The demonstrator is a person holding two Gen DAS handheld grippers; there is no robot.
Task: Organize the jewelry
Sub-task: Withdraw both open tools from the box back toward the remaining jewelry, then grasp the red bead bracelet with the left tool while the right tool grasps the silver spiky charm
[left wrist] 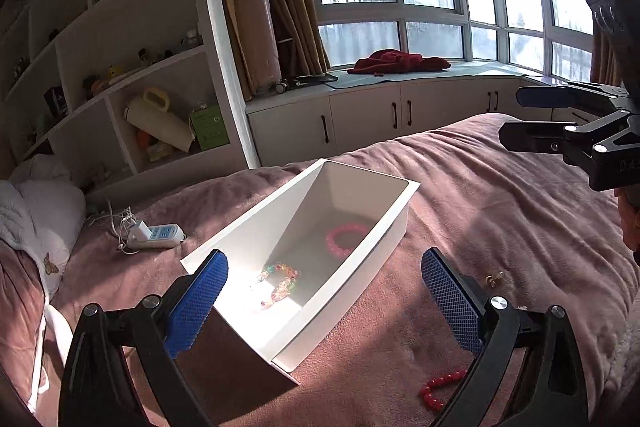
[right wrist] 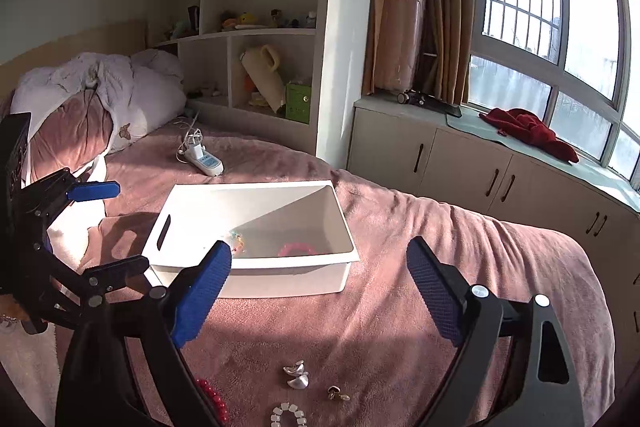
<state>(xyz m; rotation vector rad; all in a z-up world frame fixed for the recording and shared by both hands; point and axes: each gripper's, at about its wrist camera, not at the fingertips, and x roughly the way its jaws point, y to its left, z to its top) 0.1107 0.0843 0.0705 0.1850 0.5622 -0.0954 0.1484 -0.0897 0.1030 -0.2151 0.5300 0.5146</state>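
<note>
A white box [left wrist: 248,227] [right wrist: 192,219] sits on the pink bedspread. Inside it lie a pink bead bracelet [left wrist: 345,238] [right wrist: 297,249] and a multicoloured bead bracelet [left wrist: 282,281] [right wrist: 237,239]. My left gripper [left wrist: 324,301] is open and empty just above the box's near end; it also shows in the right wrist view [right wrist: 108,227]. My right gripper [right wrist: 320,287] is open and empty in front of the box; it also shows in the left wrist view [left wrist: 520,115]. On the bedspread lie a red bead bracelet [left wrist: 438,387] [right wrist: 214,401], silver earrings [right wrist: 297,375], a small gold earring [left wrist: 493,279] [right wrist: 337,393] and a white bracelet [right wrist: 286,414].
A white power strip with cables [left wrist: 156,235] [right wrist: 202,155] lies on the bed beyond the box. Pillows [right wrist: 100,95] are at the bed's head. Shelves [left wrist: 120,59] and window-seat cabinets [right wrist: 500,175] with a red cloth [left wrist: 396,61] stand behind.
</note>
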